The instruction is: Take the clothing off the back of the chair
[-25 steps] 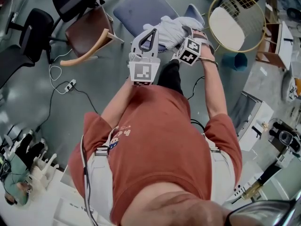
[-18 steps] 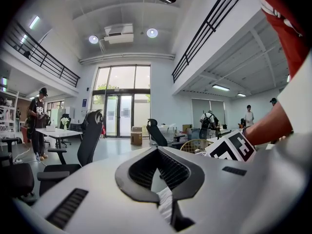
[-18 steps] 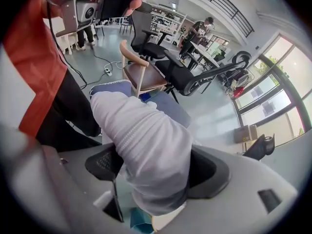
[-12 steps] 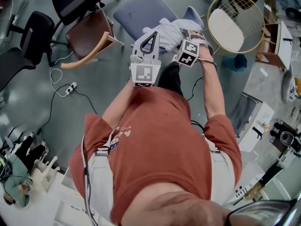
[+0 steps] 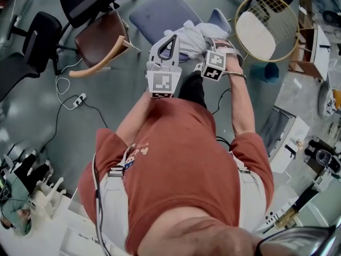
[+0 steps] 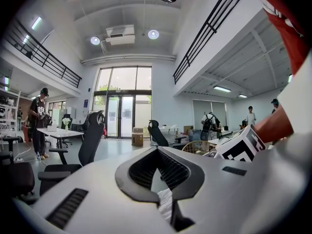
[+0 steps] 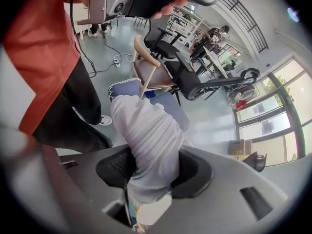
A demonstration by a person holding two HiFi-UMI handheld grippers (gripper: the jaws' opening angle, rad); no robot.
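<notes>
At 12 o'clock from the person, with the clothing (image 5: 194, 35) bunched over the chair (image 5: 154, 12) back, right gripper (image 7: 153, 170) jaws closing on one fold and left gripper (image 5: 171, 36) jaws together and empty at its 9 o'clock, a one-sided pull may snag fabric or tip the chair.

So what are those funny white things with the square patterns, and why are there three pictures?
They are grippers: hand-held tongs with two jaws. A person in a red shirt holds one in each hand. The top-down picture comes from a camera on the person's head. The other two come from a camera riding on each gripper. The left gripper has its jaws together. The right gripper is closing its jaws on the white clothing draped on the blue-grey chair.
</notes>
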